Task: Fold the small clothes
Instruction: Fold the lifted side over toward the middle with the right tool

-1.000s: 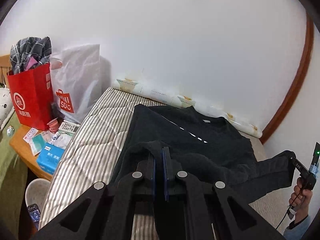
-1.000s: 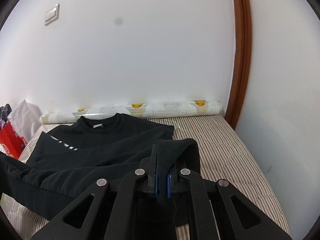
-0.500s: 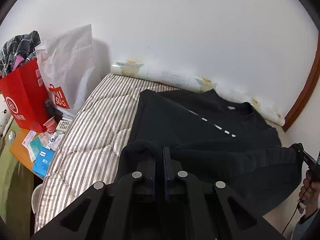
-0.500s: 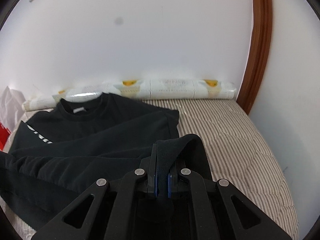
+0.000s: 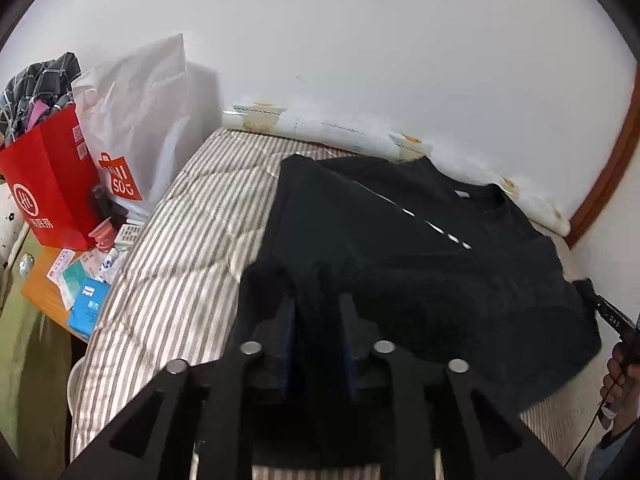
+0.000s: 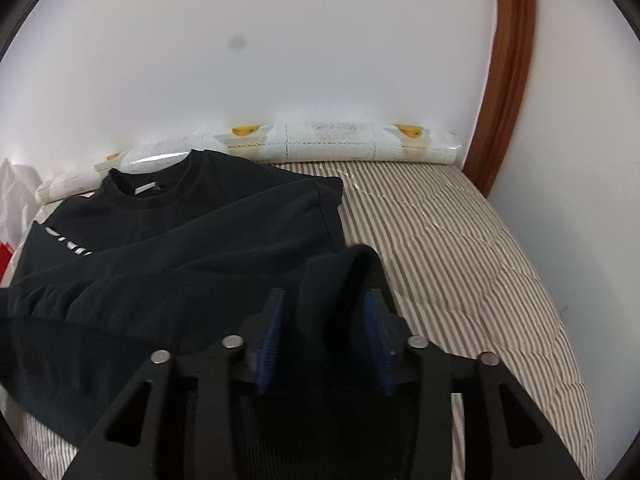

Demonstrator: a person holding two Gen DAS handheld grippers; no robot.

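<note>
Black, soft knit: the sweatshirt (image 6: 192,240) lies on the striped mattress (image 6: 460,248), collar toward the wall, its lower part lifted and doubled up over the chest. We judge it light, limp and a little stretchy, with enough thickness at the hem to bunch. It will sag between two holds and drape wherever we let it drop, so the corners of the hem are the sensible places to take it, one per hand, with the cloth kept taut between them.

Our right gripper (image 6: 324,316) has a fold of that hem standing between its blue pads (image 6: 272,332), and the jaws are opening, the pads clear of the cloth. Our left gripper (image 5: 318,320) is opening too, less widely, with dark fabric in its gap; whether its pads touch is hard to tell.

Beyond the mattress, a patterned roll (image 6: 340,140) lines the wall, and a red bag (image 5: 48,184) and a white bag (image 5: 140,120) stand at the left.
</note>
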